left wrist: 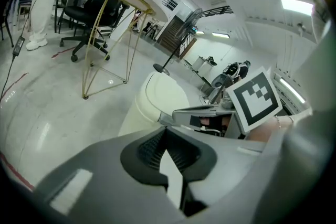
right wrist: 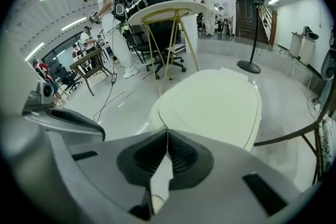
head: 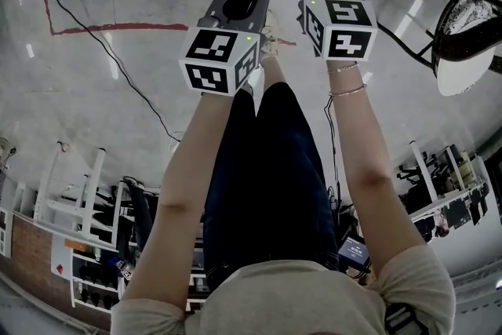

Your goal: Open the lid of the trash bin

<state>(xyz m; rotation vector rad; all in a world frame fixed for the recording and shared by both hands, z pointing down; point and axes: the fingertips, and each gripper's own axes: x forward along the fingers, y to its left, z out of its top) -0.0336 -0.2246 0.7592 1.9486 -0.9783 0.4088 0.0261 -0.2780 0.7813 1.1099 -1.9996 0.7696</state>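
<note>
We reach both arms forward; left hand-held gripper (left wrist: pixel 165 135) and right hand-held gripper (right wrist: pixel 167 138) are closed and empty, near the top-centre trash bin (right wrist: pixel 210 102).

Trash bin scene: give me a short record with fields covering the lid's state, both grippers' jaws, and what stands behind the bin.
trash bin: cream, standing on the grey floor
lid: shut, lying flat on the bin
left gripper: jaws together, nothing held, beside the right one and short of the bin
right gripper: jaws together, nothing held, aimed at the lid's near edge; contact cannot be told
behind the bin: round table on thin gold legs; fan stand
task: lid not yet opened
</note>
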